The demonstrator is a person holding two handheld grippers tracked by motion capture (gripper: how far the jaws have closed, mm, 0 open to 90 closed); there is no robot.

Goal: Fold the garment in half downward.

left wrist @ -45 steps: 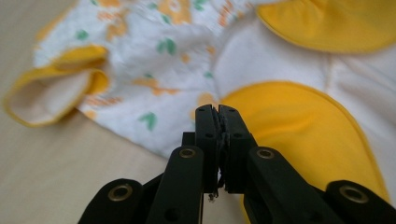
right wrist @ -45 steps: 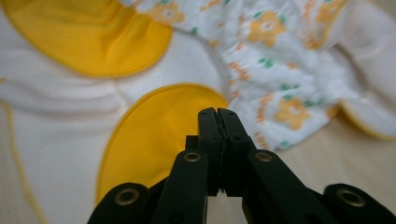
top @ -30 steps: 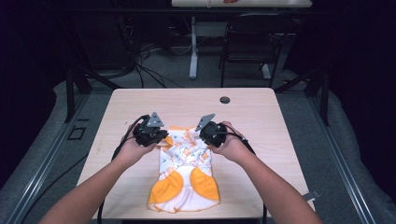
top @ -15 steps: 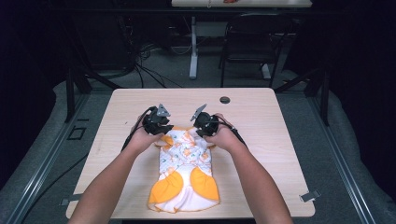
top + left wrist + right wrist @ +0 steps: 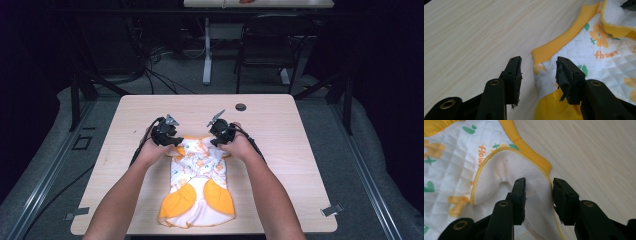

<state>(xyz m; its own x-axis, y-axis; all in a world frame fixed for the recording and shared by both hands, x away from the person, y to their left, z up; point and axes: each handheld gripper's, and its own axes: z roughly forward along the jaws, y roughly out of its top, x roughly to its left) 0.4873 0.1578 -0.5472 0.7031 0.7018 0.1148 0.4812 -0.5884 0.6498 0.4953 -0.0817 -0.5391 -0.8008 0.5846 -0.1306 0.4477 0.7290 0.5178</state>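
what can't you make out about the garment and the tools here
- Garment top edge: high view, hidden by both hands and tools.
- Left tool, right tool: jaws just opened, fabric between; contact unclear.
- Small dark round thing on the table: high view, too small to identify.

Lab-type recording room: pale wood-top table (image 5: pixel 280 115) on grey padded floor matting (image 5: pixel 380 165), metal frame struts (image 5: pixel 75 100) at sides, loose cables (image 5: pixel 155 75), black chair (image 5: pixel 262 45), dark surrounds beyond.
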